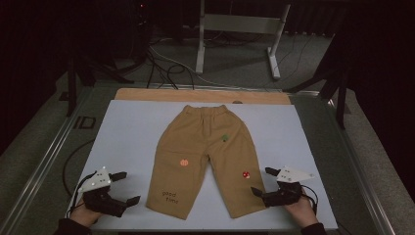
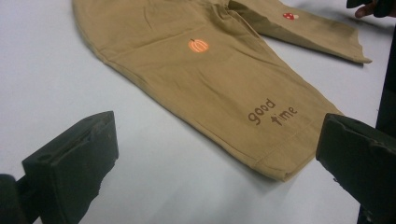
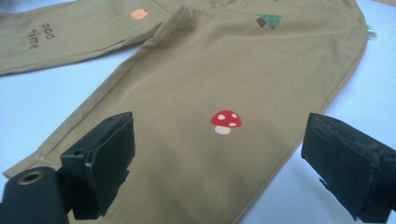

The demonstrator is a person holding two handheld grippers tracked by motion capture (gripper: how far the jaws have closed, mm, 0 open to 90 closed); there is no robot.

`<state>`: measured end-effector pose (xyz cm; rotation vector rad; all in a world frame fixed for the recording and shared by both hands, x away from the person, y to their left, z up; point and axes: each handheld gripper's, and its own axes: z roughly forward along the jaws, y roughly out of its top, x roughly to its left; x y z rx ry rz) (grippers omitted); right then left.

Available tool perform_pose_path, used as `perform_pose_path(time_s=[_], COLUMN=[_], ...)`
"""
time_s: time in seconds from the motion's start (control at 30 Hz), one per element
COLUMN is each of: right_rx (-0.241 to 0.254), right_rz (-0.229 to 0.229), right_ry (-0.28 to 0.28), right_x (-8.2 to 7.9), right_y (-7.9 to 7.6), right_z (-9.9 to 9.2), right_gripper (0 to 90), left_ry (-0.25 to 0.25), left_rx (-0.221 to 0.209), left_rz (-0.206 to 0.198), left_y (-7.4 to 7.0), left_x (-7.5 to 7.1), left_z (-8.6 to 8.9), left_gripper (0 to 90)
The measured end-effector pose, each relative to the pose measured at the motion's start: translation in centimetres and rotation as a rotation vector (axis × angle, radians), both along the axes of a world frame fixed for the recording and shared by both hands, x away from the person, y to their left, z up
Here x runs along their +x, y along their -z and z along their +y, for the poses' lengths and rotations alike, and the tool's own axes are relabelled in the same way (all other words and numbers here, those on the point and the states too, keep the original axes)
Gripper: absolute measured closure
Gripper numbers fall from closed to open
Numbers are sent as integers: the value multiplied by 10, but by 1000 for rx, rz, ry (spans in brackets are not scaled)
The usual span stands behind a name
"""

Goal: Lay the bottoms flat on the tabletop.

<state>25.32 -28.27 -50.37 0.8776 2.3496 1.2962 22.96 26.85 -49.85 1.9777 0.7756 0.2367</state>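
The brown words "good time" (image 2: 272,112) are printed near the hem of the tan trousers' (image 2: 219,79) leg, just ahead of the left gripper's (image 2: 219,158) parted jaws.

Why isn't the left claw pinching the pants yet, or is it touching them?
Apart. In the high view, white table shows between the left gripper and the pants; its jaws stand open.

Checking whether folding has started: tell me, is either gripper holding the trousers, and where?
Nothing is held. The left gripper and right gripper are both open, each beside a leg hem of the trousers, which lie flat on the table.
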Motion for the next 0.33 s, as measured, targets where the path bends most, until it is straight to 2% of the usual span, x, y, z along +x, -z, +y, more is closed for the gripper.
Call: perform_pose_path(time_s=[0.33], right_rx=[-11], right_rz=[7], right_ry=[18], right_x=[0], right_y=[0], right_z=[-3], right_gripper=[101], left_ry=[0], left_rx=[-6], left_rz=[0], left_y=[0], left_x=[0], left_z=[0], left_gripper=[3])
